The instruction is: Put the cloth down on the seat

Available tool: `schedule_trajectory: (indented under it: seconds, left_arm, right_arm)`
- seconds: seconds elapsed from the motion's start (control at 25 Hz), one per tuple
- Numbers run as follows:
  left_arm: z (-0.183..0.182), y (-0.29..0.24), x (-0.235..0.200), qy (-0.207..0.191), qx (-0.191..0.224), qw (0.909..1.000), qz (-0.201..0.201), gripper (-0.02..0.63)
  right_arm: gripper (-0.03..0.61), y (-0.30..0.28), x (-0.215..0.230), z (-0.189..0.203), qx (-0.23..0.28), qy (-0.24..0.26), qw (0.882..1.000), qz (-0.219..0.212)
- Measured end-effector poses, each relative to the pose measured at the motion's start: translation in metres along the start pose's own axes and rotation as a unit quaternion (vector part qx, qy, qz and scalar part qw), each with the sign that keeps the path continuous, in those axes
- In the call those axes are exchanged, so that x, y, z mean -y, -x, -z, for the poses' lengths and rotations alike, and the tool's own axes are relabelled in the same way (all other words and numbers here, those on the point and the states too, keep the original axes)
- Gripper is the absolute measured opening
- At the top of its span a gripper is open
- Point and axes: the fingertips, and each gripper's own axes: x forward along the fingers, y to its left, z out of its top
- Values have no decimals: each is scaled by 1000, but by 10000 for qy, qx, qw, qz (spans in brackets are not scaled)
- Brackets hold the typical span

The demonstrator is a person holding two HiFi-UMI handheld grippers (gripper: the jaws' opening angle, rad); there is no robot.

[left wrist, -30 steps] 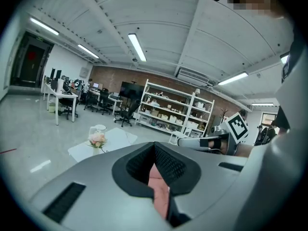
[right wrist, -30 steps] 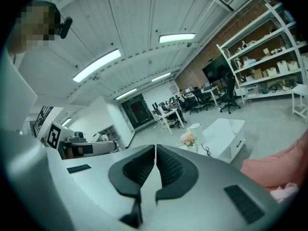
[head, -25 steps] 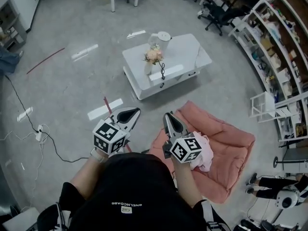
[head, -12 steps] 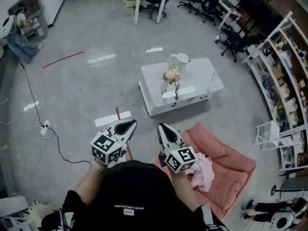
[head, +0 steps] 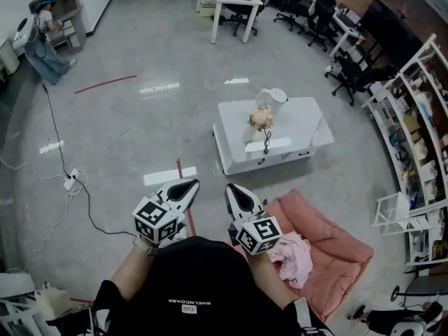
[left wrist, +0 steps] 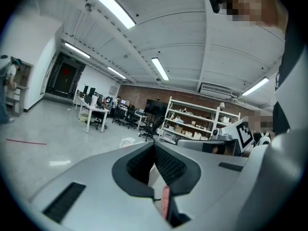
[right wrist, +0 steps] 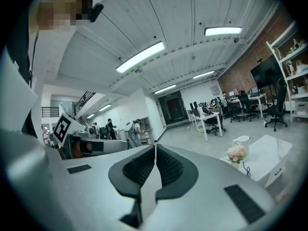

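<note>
A light pink cloth (head: 292, 253) lies crumpled on the salmon cushion seat (head: 336, 243) on the floor, at the lower right of the head view. My right gripper (head: 232, 188) is held up in front of me, left of the seat and apart from the cloth, its jaws shut and empty. My left gripper (head: 188, 183) is beside it, also shut with nothing between the jaws. In the right gripper view the closed jaws (right wrist: 155, 146) point level across the room toward the low table (right wrist: 269, 153). The left gripper view shows its closed jaws (left wrist: 154, 146) and the room beyond.
A low white table (head: 304, 128) with a flower vase (head: 260, 121) and a kettle (head: 270, 98) stands ahead of the seat. Shelving (head: 413, 110) and a white step stool (head: 394, 213) line the right. A cable and power strip (head: 70, 182) lie left; red tape (head: 182, 187) marks the floor.
The head view has swung left and back: table and seat have slid right and down. Both shut grippers stay raised, the right one now farther from the cloth lying on the seat.
</note>
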Motion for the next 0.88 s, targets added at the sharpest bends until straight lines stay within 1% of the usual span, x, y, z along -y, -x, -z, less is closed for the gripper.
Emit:
schedule_trajectory:
  seconds: [0.16,0.44,0.64,0.88]
  left_arm:
    - [1,7,-2,69,78,9999,-15,15]
    - [6,10,2,-3,-3,10000,1,15]
    - [8,7,-1,89,-15,10000,19,15]
    - [13,5,3,-30,-92,9999,47,15]
  right_arm:
    - [32,-4,-6,5,-21,-43,10000,-74]
    - [34,0,-5,11,-42,-190,9998,-39]
    - [34,-1,-3,13,-64,-208,9998,-6]
    - [32,4,-1,17,-66,-262,9996,58]
